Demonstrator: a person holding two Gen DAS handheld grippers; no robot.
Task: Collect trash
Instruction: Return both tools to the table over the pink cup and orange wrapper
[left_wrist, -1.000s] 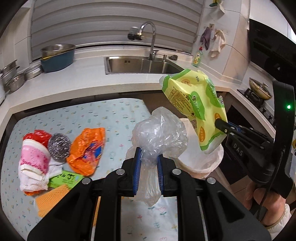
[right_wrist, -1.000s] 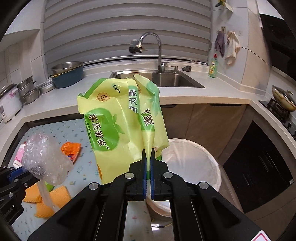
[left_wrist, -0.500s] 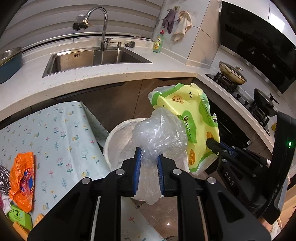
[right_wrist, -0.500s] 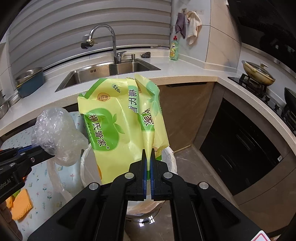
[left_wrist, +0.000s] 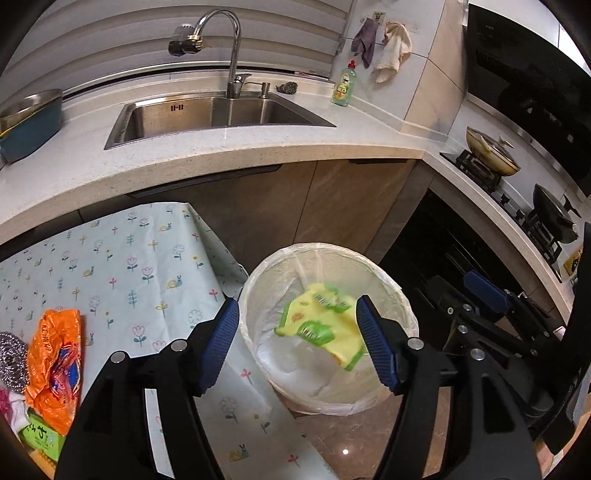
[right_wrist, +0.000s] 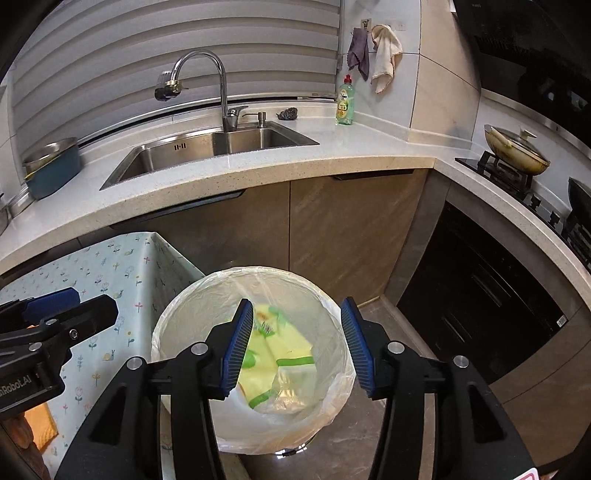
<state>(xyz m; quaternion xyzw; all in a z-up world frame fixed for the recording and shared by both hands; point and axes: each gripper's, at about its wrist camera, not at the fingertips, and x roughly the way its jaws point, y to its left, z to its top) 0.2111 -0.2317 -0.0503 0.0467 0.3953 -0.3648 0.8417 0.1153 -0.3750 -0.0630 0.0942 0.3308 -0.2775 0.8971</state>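
A round trash bin with a white liner (left_wrist: 400, 295) (right_wrist: 166, 325) stands on the floor beside the table. The yellow-green packet (left_wrist: 325, 325) (right_wrist: 284, 350) lies blurred inside it, and a clear plastic bag (right_wrist: 291, 391) lies under it. My left gripper (left_wrist: 297, 345) is open and empty above the bin's left rim. My right gripper (right_wrist: 297, 345) is open and empty above the bin. An orange wrapper (left_wrist: 53, 354), a steel scourer (left_wrist: 11, 362) and a green packet (left_wrist: 38, 437) lie on the table at the left.
The table has a floral cloth (left_wrist: 122, 266) (right_wrist: 110, 269). Behind are the counter with a sink (left_wrist: 218, 114) (right_wrist: 214, 147), a faucet, a dish soap bottle (left_wrist: 345, 85) and a blue basin (left_wrist: 29, 125). A stove with pans (left_wrist: 491, 151) is at the right.
Both grippers opened over the bin. The clear plastic bag left my left gripper and the yellow-green packet left my right gripper; both dropped into the bin.
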